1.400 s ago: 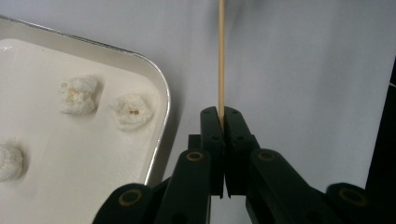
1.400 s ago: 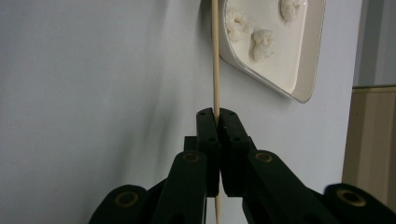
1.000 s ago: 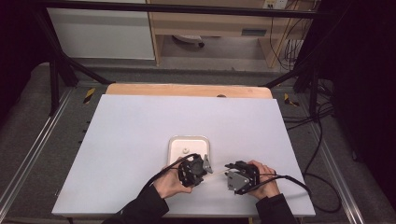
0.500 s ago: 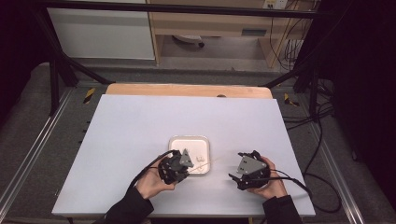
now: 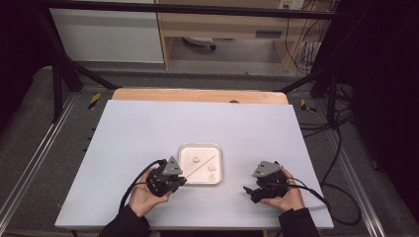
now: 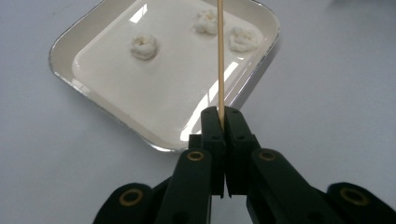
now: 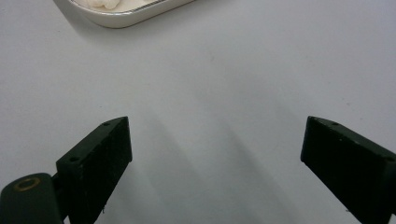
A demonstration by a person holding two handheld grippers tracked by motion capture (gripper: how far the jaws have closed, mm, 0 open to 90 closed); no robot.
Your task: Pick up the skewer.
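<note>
**Left tool clamps a skewer over the tray; right tool rests apart beside it**

At the left of the high view, the person's left hand [image 5: 144,195] holds the left tool [image 5: 181,180] just off the near-left corner of the tray [image 5: 185,178]. In the left gripper view its jaws are pressed together on a thin wooden skewer [image 6: 219,56], gripping it at its near end. From there the stick runs straight out over the tray's near rim and across the white inside, where it passes over one of the small white lumps [image 6: 204,21] near the far side. Whether the tip touches that lump or the tray floor cannot be told. In the high view the same skewer [image 5: 201,165] shows as a pale slanted line from the tool toward the tray's middle.

The tray is a shallow, square dish with rounded corners and a pale rim, and it sits on the white surface [image 5: 148,128] near the person's edge. Three white lumps lie in it: one alone toward the left [image 6: 143,45], and two close together on the far side, the second [image 6: 243,38] just right of the skewer.

Farther right, the right hand [image 5: 285,197] holds the right tool [image 5: 248,190] on the surface, apart from the tray's right side. Its jaws stand wide apart with nothing between them, above bare surface, and a corner of the tray [image 7: 126,16] shows at the top left of the right gripper view.
</note>
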